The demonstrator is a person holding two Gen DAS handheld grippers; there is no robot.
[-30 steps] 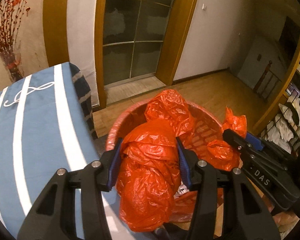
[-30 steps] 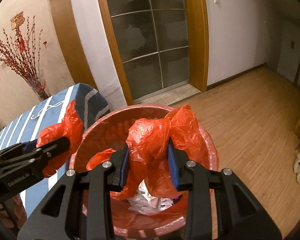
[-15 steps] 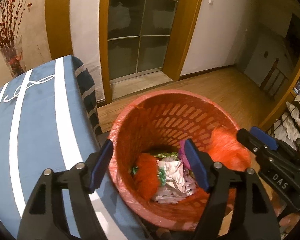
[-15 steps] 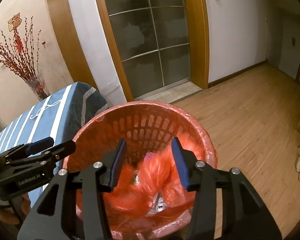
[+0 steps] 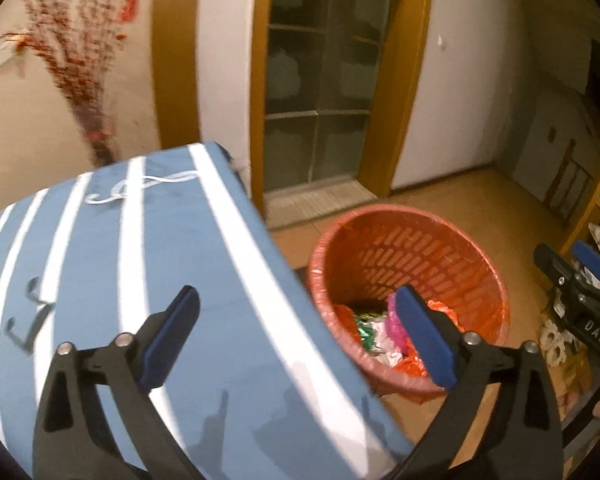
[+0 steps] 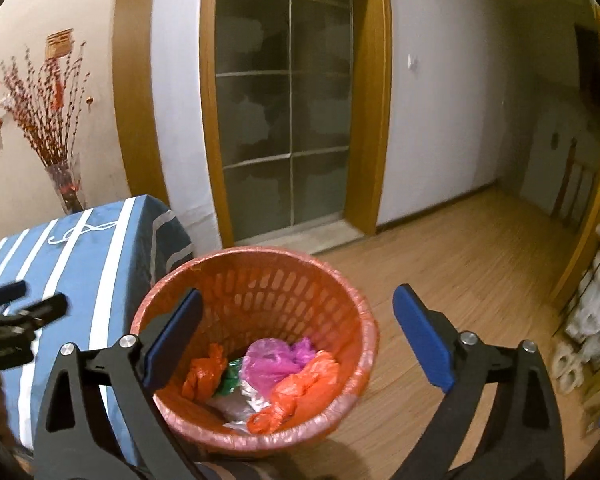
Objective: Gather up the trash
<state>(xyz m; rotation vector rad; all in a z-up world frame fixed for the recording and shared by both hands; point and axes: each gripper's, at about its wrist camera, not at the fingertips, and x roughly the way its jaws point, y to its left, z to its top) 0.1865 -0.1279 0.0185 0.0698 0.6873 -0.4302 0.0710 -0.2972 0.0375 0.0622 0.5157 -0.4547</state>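
a: on the left, the striped blue tablecloth [image 5: 100,264] is overhung by the left gripper [image 5: 296,336], its jaws just sprung wide, nothing held.

b: the right gripper [image 6: 296,336], likewise just released and empty, is poised over the red basket [image 6: 260,276]. the crumpled bags [image 6: 284,376] lie inside; the rim could be clipped and the basket tipped.

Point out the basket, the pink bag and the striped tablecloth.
basket [image 6: 260,280], right wrist view, on the slotted inner wall at the back.
pink bag [image 6: 272,364], right wrist view, on the middle of the crumpled bag inside.
tablecloth [image 5: 172,248], left wrist view, on a blue stripe on top.
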